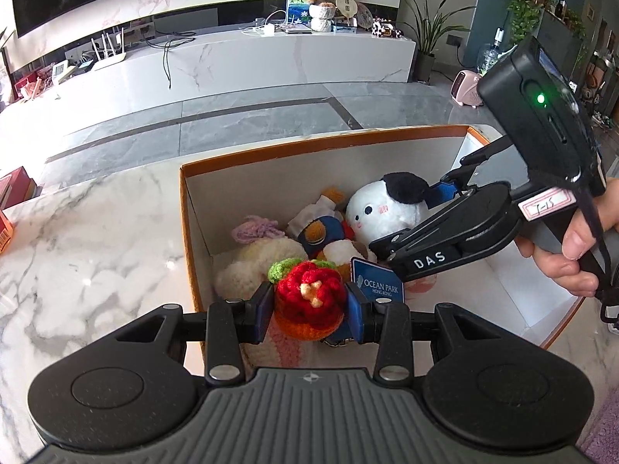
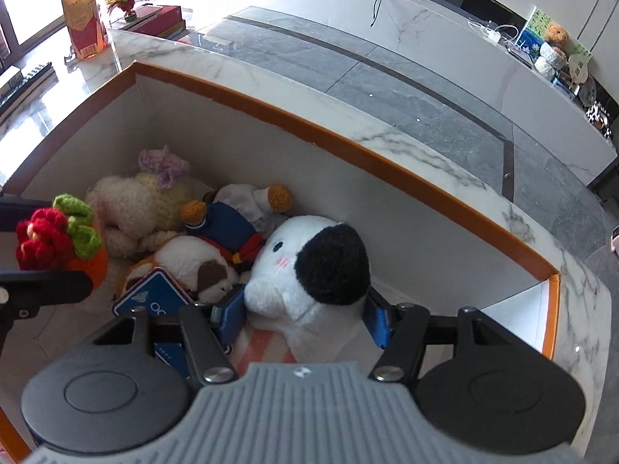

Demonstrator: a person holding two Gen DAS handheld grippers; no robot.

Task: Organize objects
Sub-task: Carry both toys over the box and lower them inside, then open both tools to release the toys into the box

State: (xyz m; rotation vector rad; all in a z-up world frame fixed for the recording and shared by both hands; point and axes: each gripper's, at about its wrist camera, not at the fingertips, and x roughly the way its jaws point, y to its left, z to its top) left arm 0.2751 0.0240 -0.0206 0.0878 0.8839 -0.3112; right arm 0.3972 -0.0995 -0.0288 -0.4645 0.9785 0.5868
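An orange-rimmed white box [image 1: 309,141] [image 2: 348,147] stands on the marble table and holds several soft toys. My left gripper [image 1: 309,305] is shut on a crocheted red, green and orange toy [image 1: 307,295] [image 2: 58,239], held over the box's near edge. My right gripper [image 2: 305,315] [image 1: 406,228] is shut on a white plush with a black patch [image 2: 309,266] [image 1: 383,208], held inside the box above a pink-striped cloth [image 2: 263,344]. Below lie a cream knitted toy with a purple bow [image 2: 154,193], a blue-dressed doll [image 2: 228,228] and a brown-and-white plush [image 2: 197,263].
A blue Ocean Park tag [image 1: 377,280] [image 2: 154,297] lies among the toys. The marble table [image 1: 89,239] extends to the left of the box. An orange packet [image 2: 83,19] and red books [image 2: 162,19] stand at the table's far end. Grey floor and a TV bench lie beyond.
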